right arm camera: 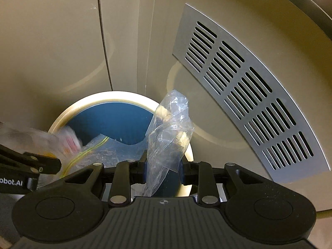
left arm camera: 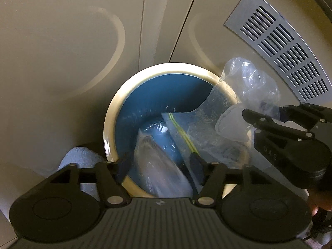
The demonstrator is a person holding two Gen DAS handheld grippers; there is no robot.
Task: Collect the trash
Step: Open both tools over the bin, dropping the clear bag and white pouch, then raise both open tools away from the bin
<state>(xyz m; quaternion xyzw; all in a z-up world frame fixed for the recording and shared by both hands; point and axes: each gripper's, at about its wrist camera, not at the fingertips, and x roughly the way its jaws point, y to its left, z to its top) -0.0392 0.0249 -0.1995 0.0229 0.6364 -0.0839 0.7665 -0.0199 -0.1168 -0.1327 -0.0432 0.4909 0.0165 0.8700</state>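
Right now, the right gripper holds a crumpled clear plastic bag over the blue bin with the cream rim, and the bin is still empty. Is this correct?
Not quite. The right gripper does hold the clear plastic bag over the blue bin, but the bin is not empty: the left wrist view shows a zip bag with a yellow-green seal and other clear plastic inside.

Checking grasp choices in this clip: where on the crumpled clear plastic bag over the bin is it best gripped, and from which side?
Grip the crumpled clear plastic bag at its bunched lower part, coming from above. It is limp film gathered into a narrow upright twist there, so the pads can clamp several layers. The right gripper already pinches it that way over the bin.
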